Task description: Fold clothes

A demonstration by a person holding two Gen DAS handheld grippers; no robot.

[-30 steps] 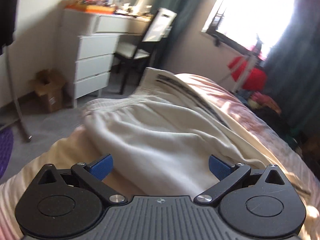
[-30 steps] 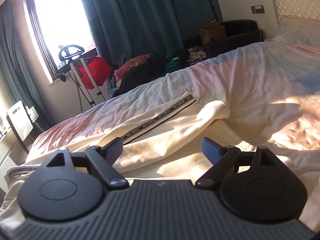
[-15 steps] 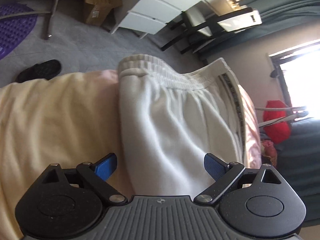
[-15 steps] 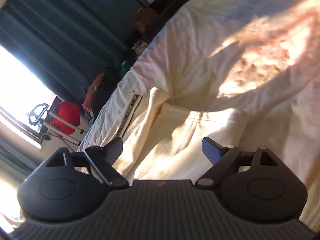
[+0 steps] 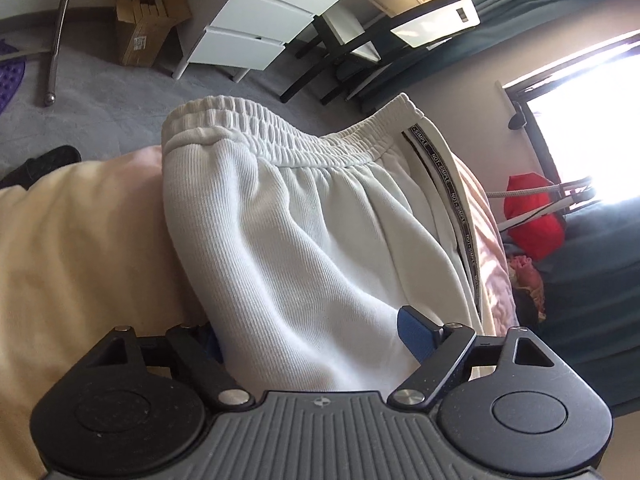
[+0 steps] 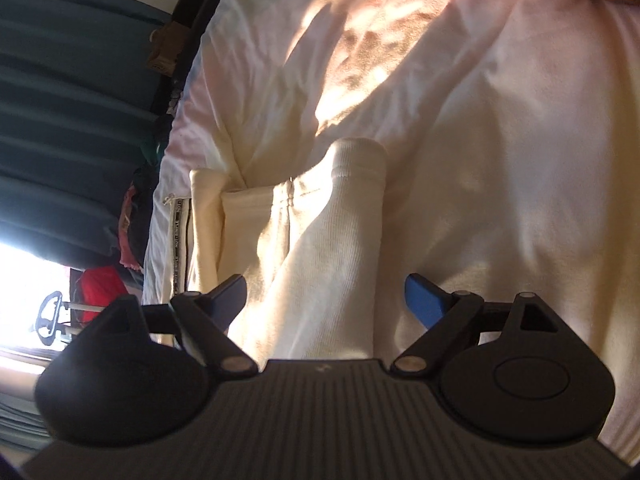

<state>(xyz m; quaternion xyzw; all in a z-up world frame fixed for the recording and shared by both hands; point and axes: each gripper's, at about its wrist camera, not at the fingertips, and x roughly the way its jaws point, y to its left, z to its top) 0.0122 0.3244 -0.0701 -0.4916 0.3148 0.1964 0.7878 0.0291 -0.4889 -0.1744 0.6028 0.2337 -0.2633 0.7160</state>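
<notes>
White ribbed sweatpants [image 5: 312,232] with an elastic waistband [image 5: 280,132] and a black lettered side stripe [image 5: 452,196] lie on the bed. My left gripper [image 5: 310,334] is open, low over the upper part of the pants, its fingers on either side of a fold of fabric; the left finger is partly hidden by cloth. In the right wrist view the leg ends [image 6: 320,232] lie folded over each other, with the cuff [image 6: 358,160] farthest away. My right gripper [image 6: 326,296] is open, straddling the leg just above it.
The bed sheet [image 6: 500,140] is pale pink and cream. Beyond the bed's foot are grey carpet [image 5: 100,92], a white drawer unit [image 5: 260,28], a black chair [image 5: 360,60], a cardboard box [image 5: 148,32] and a dark shoe [image 5: 40,164]. Curtains [image 6: 60,80] and a red bag [image 5: 532,216] stand by the window.
Both grippers have tipped downward and come closer to the pants. The left now straddles a fold near the waist; the right has moved over the leg ends. Both stay open.
</notes>
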